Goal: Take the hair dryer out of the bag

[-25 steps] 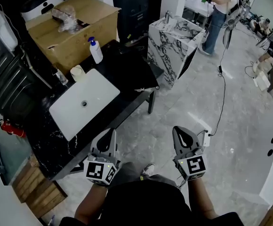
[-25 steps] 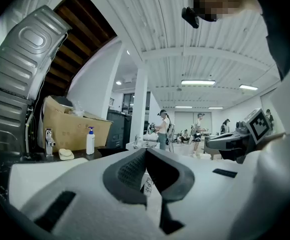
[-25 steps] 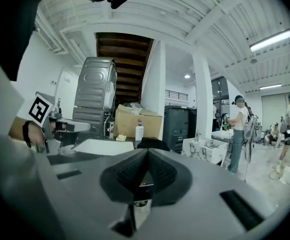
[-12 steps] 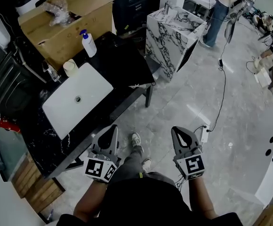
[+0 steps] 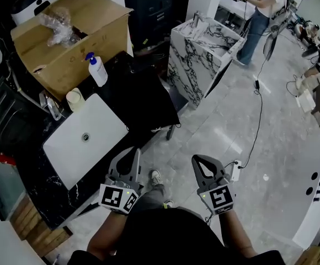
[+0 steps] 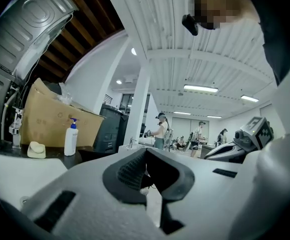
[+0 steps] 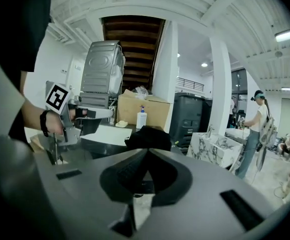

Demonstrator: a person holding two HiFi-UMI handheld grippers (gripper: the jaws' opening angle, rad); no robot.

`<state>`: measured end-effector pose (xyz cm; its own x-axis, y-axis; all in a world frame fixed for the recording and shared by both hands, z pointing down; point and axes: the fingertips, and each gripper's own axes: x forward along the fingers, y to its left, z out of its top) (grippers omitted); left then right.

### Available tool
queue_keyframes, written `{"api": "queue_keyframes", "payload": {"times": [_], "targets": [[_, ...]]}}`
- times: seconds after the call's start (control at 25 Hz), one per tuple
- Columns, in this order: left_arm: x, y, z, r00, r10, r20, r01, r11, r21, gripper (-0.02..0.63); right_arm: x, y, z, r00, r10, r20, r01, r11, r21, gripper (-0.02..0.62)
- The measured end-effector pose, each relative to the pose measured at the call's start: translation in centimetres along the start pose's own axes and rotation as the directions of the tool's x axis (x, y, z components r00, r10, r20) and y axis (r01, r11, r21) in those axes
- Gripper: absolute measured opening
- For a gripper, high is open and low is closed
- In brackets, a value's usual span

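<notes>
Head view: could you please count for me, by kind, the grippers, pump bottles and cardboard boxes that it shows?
grippers: 2 (left gripper, right gripper, both shut and empty)
pump bottle: 1
cardboard box: 1
total: 4

Black counter (image 5: 36,173) left, open floor (image 5: 232,131) right

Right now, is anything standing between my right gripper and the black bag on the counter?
Nothing visible does. The right gripper, shut and empty, points at the black bag on the counter; the left gripper is off to one side.
</notes>
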<state>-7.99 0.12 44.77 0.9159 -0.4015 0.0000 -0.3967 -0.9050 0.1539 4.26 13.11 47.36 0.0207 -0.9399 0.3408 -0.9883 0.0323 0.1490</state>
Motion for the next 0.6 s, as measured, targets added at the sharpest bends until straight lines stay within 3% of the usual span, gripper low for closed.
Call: {"api": "queue_keyframes", "payload": {"times": [0.16,0.36,0.6], "targets": [[4.1,2.3,0.4,1.000,-0.017,0.008,0.018,1.000,-0.023,0.020,4.3,-0.8,2.1,0.999,0.039,-0.021,-0.040,0.999,-0.028,0.014],[7.9,3.9,0.3,0.997,-0.078,0.014,0.078,0.996,-0.050,0.020,7.2,-4.8,3.1,1.000,-0.022,-0.017,0.021,0.999,-0.048,0.014],[10.7,6.6,0.2,0.998,-0.060,-0.005,0.060,0.996,-0.060,0.020,10.4,-5.9,2.9,0.998,-0.001,-0.056,-0.001,0.999,-0.042,0.014]]}}
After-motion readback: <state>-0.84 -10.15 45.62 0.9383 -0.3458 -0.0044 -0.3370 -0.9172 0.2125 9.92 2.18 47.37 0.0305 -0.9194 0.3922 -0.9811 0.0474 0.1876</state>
